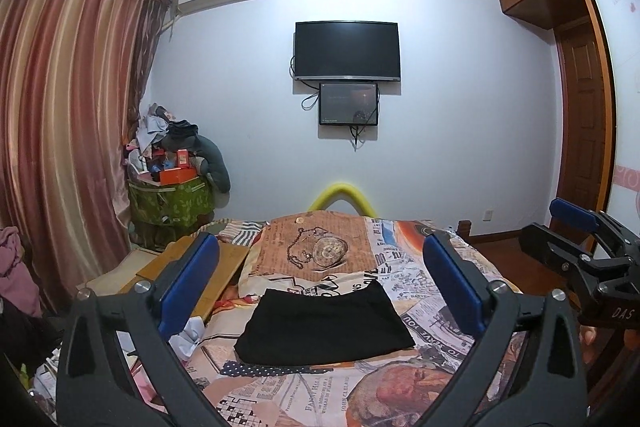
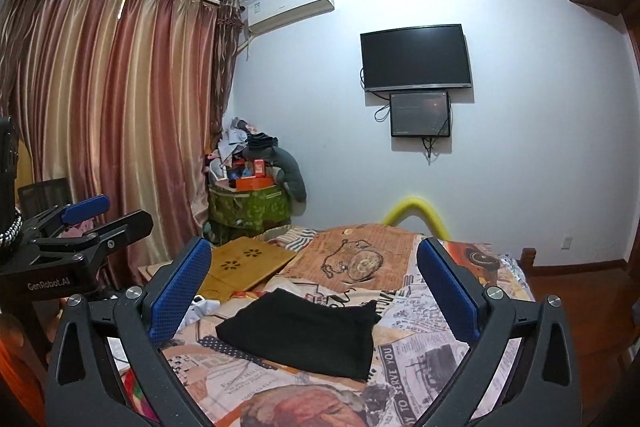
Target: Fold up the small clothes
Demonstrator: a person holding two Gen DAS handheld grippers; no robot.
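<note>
Black cloth: a small black cloth (image 1: 326,327) lies flat in the middle of the bed (image 1: 404,399), in front of both cameras. It looks folded already, with neat straight edges, but I cannot tell how many folds it has.
Why it lies there: the middle of the bed is a soft, flat spot that both hands can reach.
Left tongs: the left tongs (image 1: 320,287) are wide open and hold nothing. They are up above the cloth and do not touch it.
Right tongs: the right tongs (image 2: 316,291) are wide open too, and hold nothing. They hang over the cloth as well.
Why they are held so: I think open tongs on each side are ready to come down and pinch the cloth, or have let it go.
Wooden board: a board (image 2: 248,263) with flower holes lies at the left side of the bed, near the cloth but apart from it.
Writing on the tongs: "GenRobot.AI" on the left one, "DAS" on the right one.
Writing on the bed cover: it looks like old newspaper. I can read "TO SERVE YOU" near the cloth.
Other words: too small or bent to read.
</note>
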